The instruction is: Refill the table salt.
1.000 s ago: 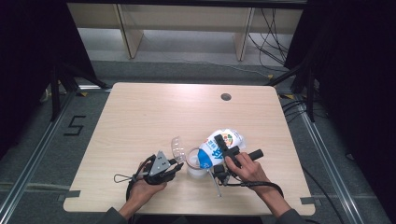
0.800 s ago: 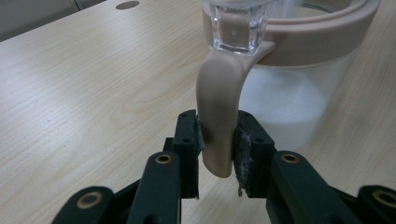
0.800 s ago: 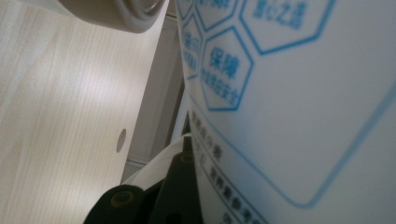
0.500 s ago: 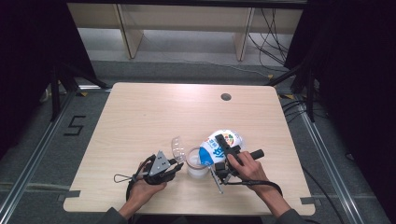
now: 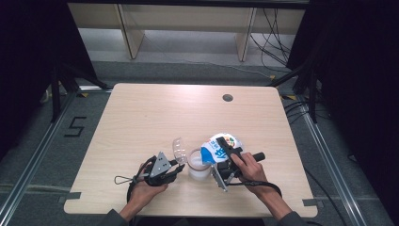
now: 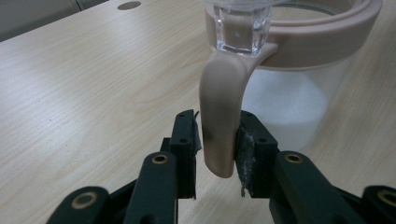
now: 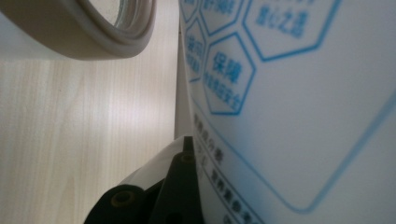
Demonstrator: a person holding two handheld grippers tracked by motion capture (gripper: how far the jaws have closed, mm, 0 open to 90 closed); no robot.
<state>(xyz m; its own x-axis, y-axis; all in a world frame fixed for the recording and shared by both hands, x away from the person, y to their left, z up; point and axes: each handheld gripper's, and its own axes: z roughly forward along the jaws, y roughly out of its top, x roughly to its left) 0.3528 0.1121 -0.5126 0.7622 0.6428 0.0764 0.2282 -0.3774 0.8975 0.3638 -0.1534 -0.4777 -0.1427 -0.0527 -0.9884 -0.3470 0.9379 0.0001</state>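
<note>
A pale wooden desk (image 5: pixel 155 117) with a round cable hole (image 5: pixel 227 98) toward one o'clock stands on grey floor (image 5: pixel 197 70), with light shelving (image 5: pixel 188 19) at twelve o'clock, black curtains (image 5: pixel 357 70) at three and nine, and cables (image 5: pixel 268 42).

Bag (image 5: pixel 217 149) now tipped closer over jug (image 5: pixel 198 165).
</note>
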